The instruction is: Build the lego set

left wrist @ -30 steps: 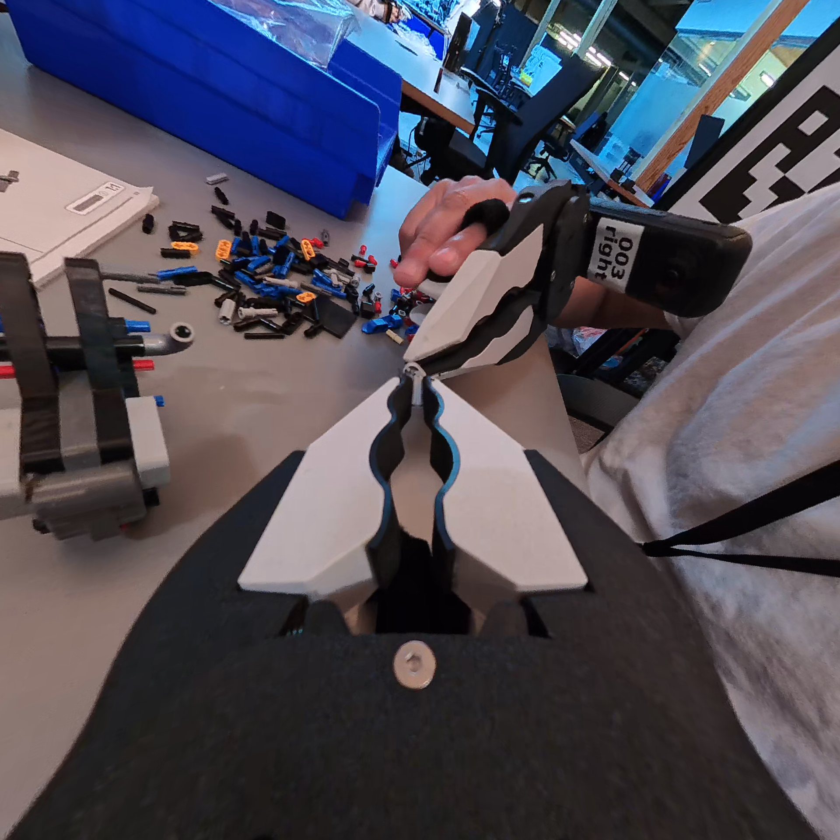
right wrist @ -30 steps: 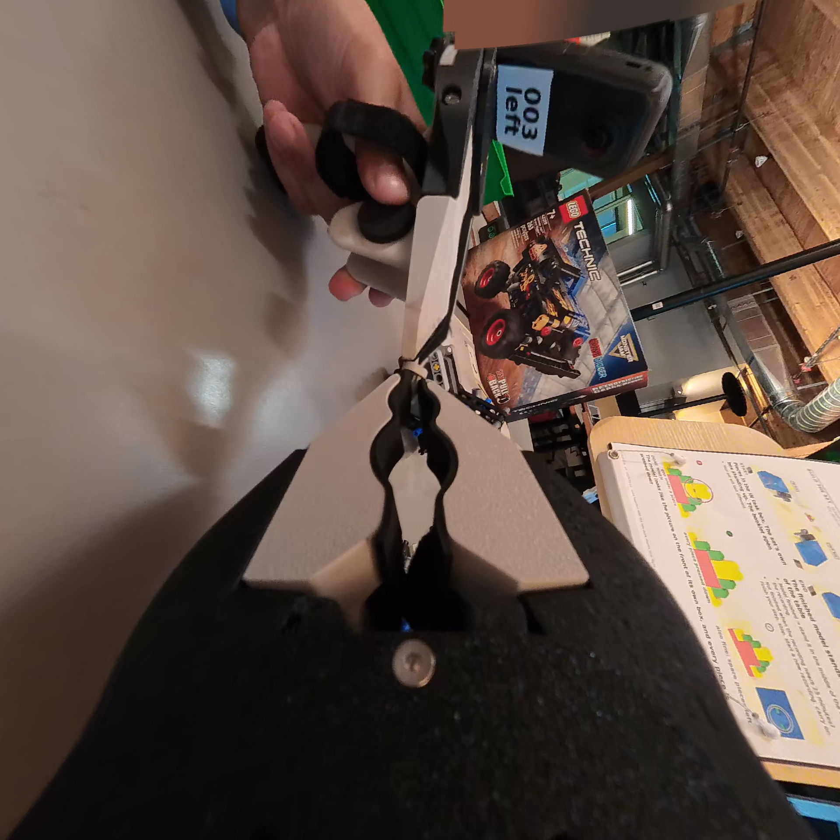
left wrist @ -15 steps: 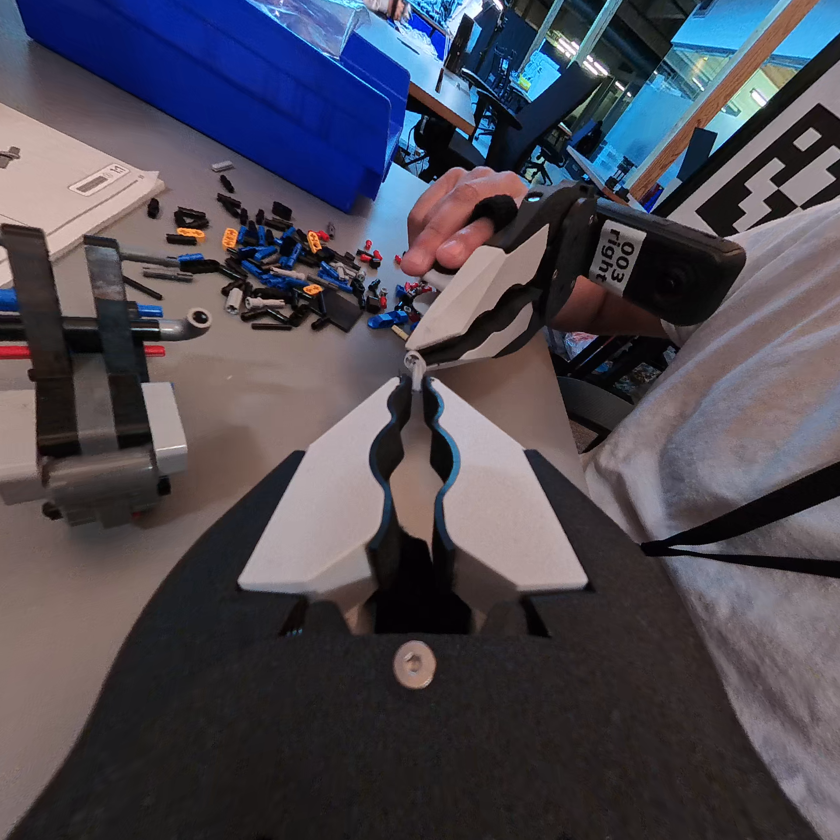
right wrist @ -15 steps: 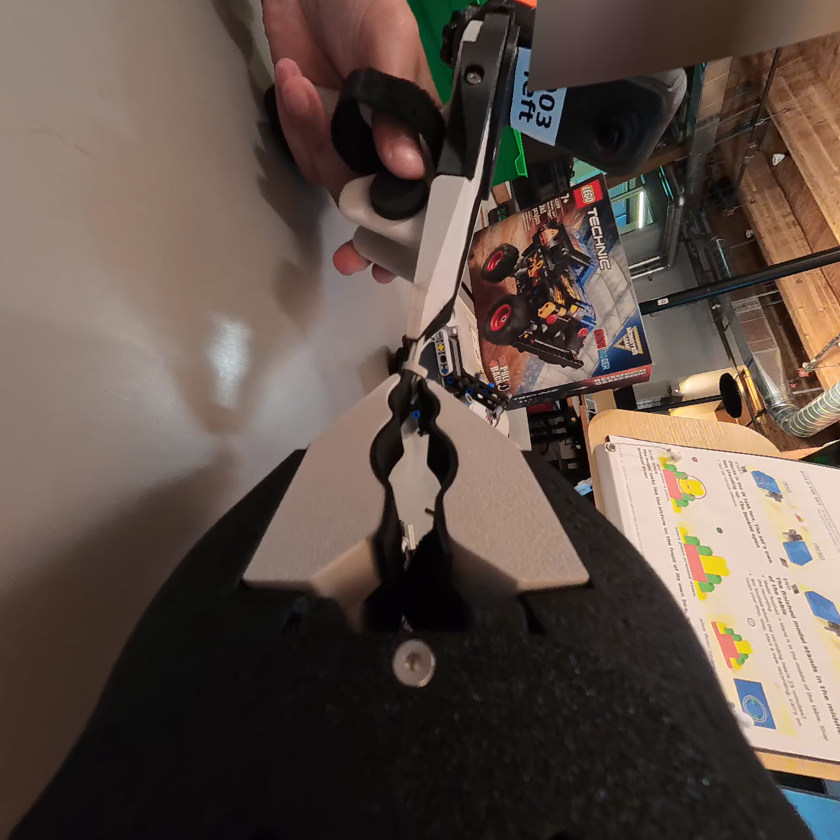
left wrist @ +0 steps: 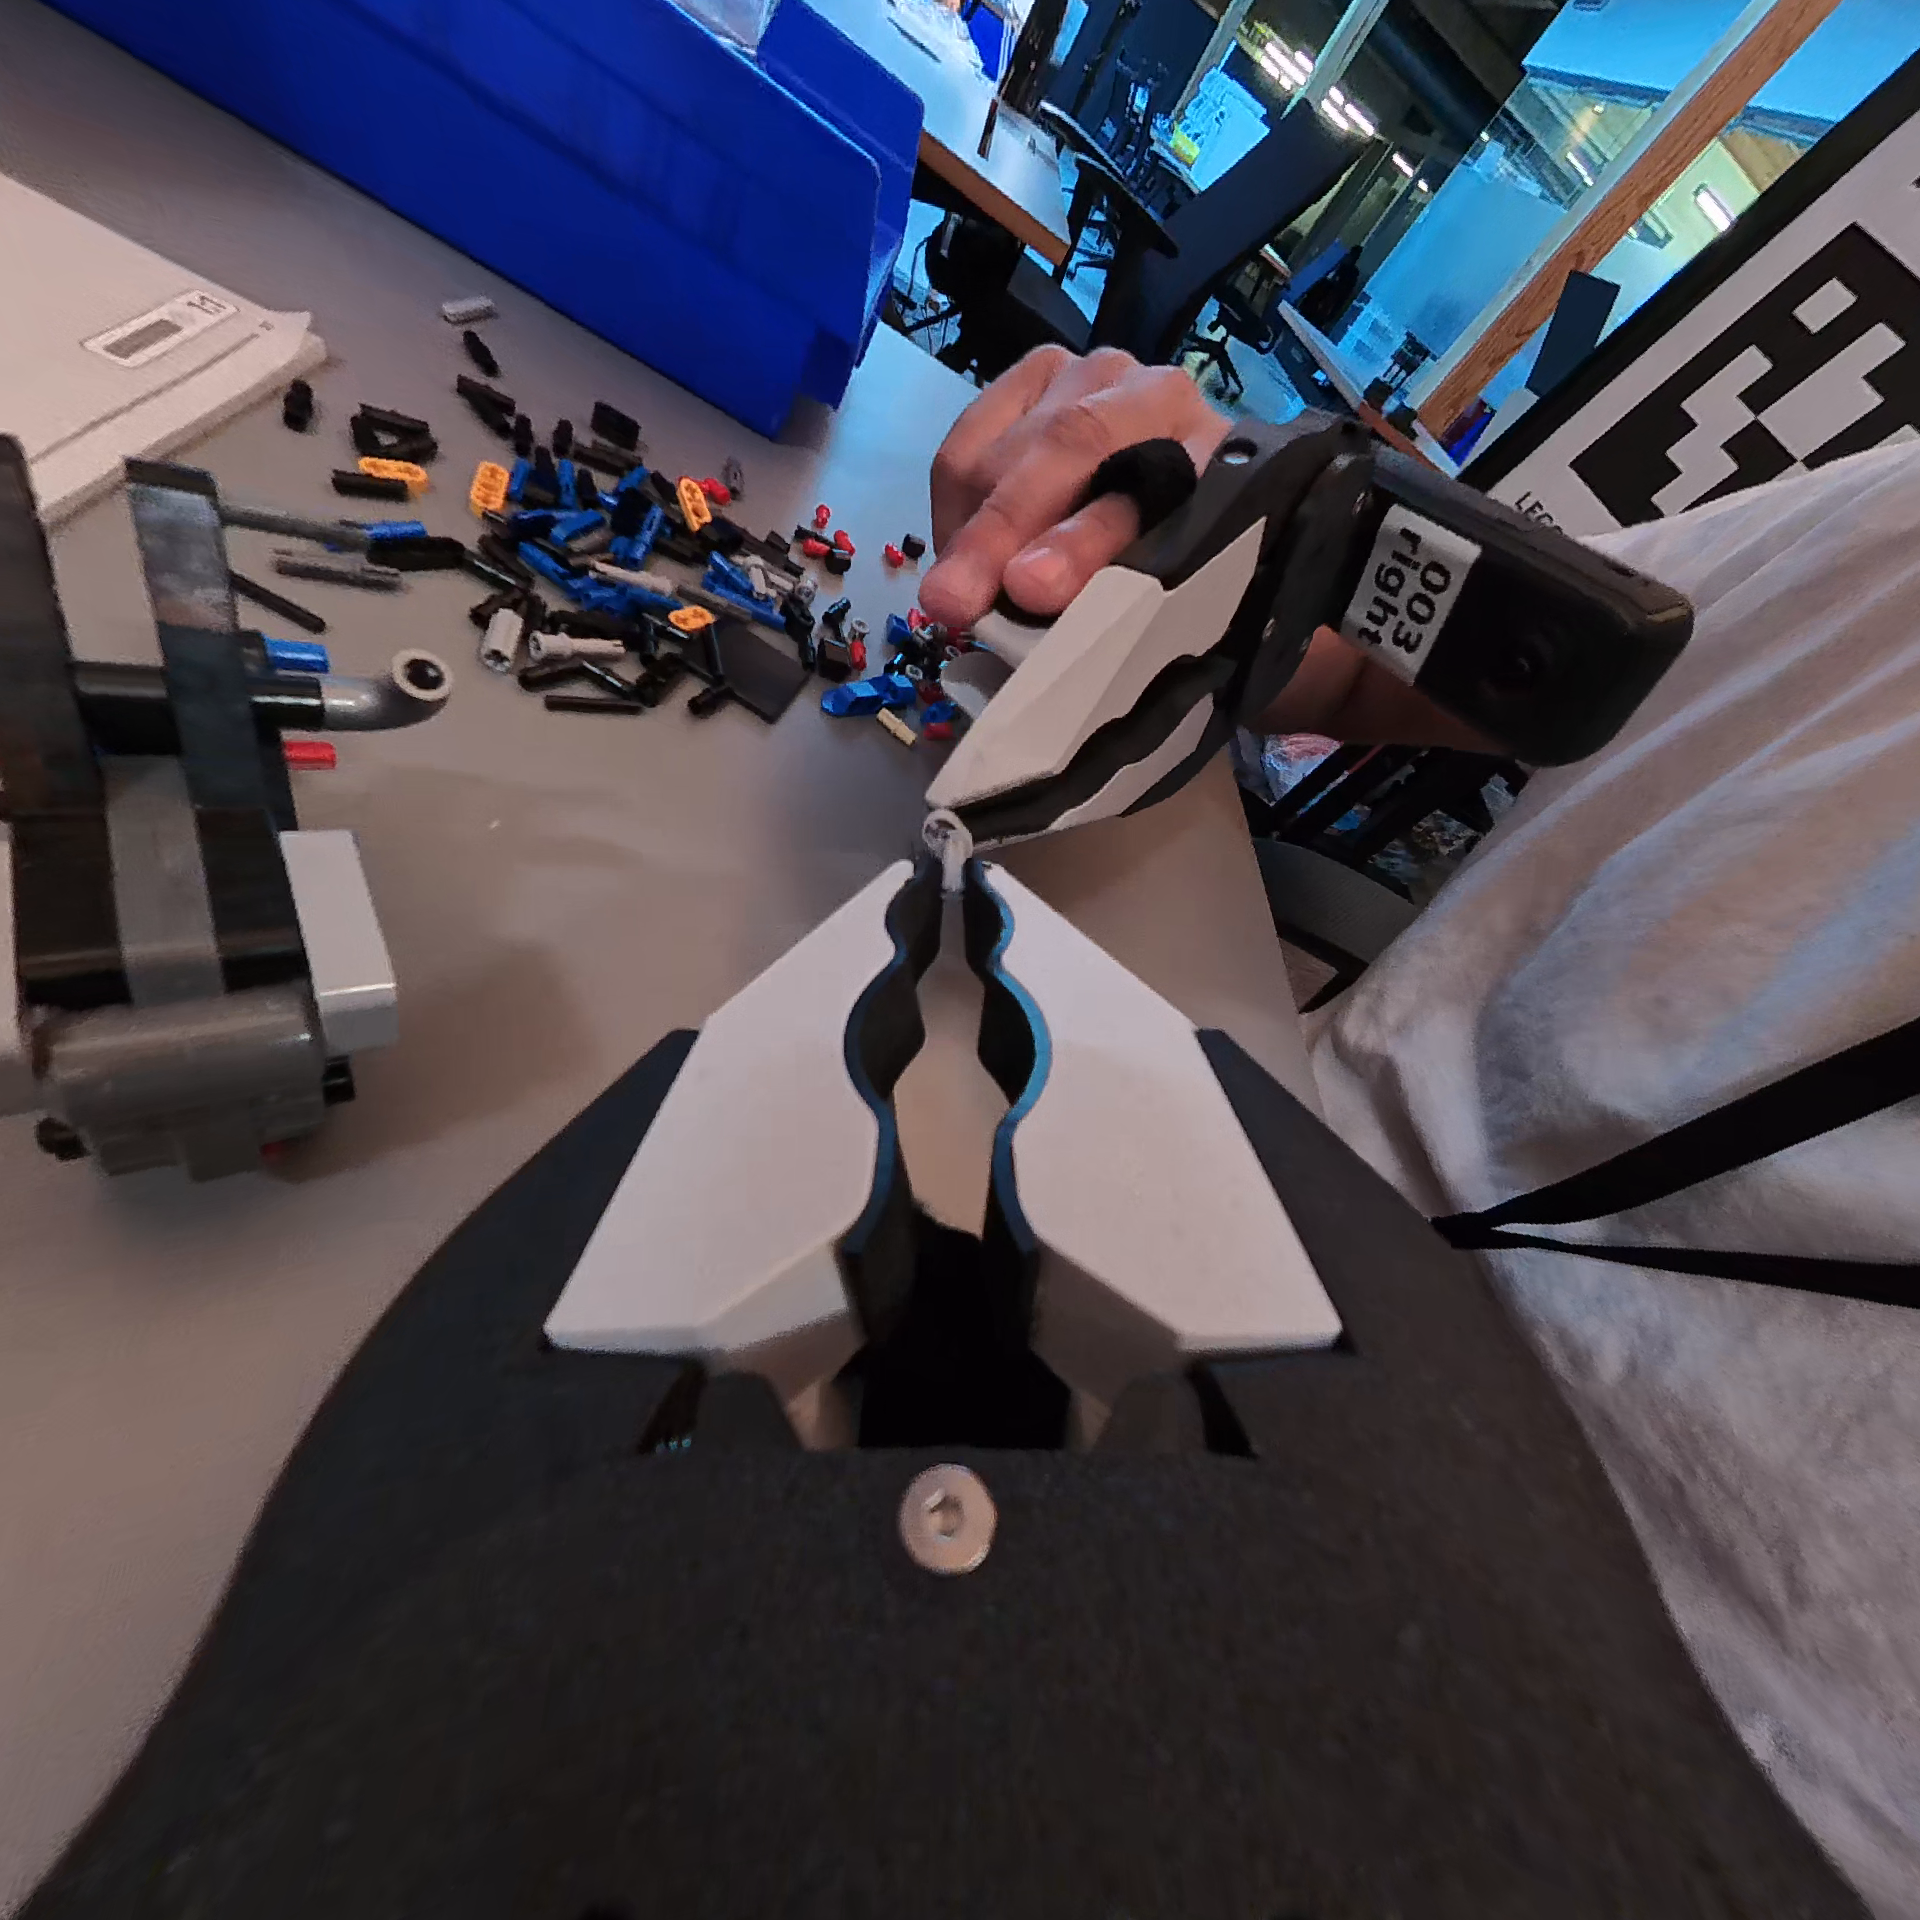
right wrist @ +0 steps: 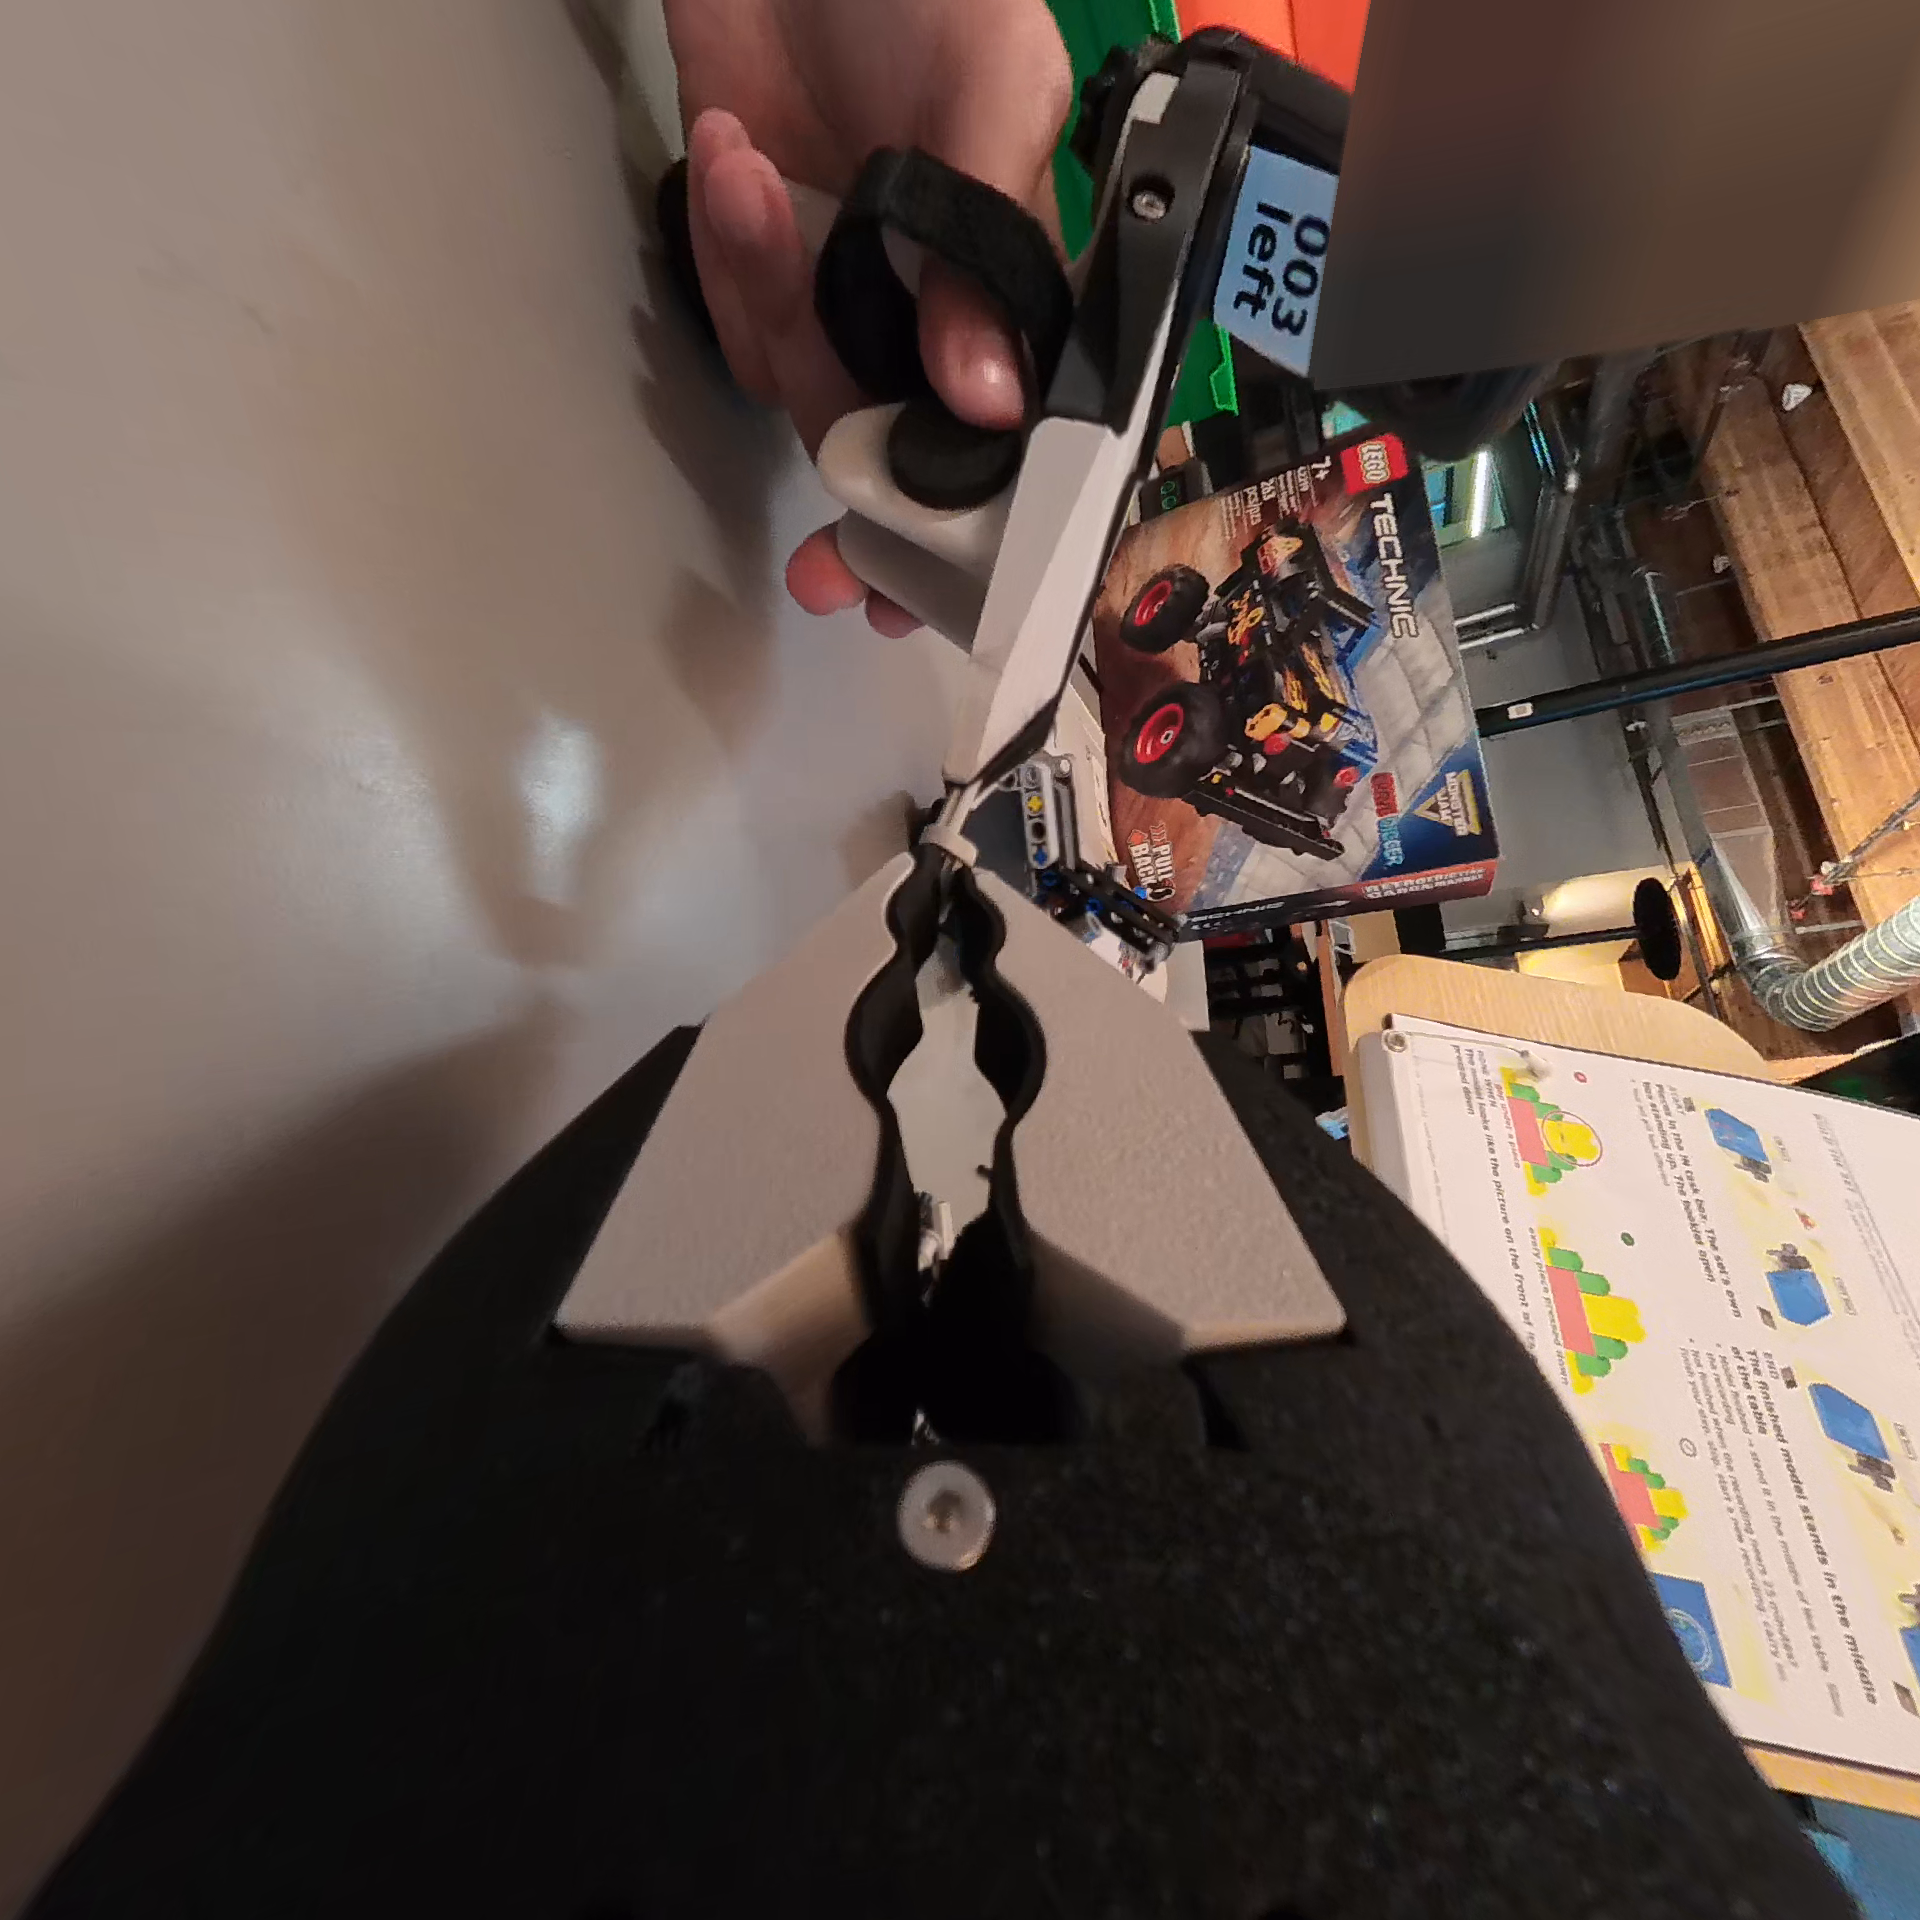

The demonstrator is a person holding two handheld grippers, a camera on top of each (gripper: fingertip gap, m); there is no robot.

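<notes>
My left gripper (left wrist: 943, 873) is shut on a small light grey Lego piece (left wrist: 943, 834) held above the grey table. My right gripper (left wrist: 961, 816) comes in from the upper right, shut, its tips meeting the same piece. In the right wrist view my right gripper (right wrist: 940, 868) pinches the small grey piece (right wrist: 948, 840) tip to tip with the left gripper (right wrist: 961, 805). I cannot tell whether it is one piece or two joined. A partly built black and grey model (left wrist: 177, 914) stands on the table at the left. A pile of loose pieces (left wrist: 623, 582) lies beyond.
Blue bins (left wrist: 540, 156) stand at the back of the table (left wrist: 582, 862), and a white booklet (left wrist: 114, 343) lies at far left. The Lego set box (right wrist: 1288, 686) and an instruction sheet on a board (right wrist: 1662, 1351) show in the right wrist view. A person's shirt (left wrist: 1662, 935) is at right. Left and right tips are no more than a few centimetres apart.
Both grippers stay shut, tip to tip on the small piece. The left wrist view has swung so the model sits further right. In the right wrist view the left gripper has tilted rightward.
</notes>
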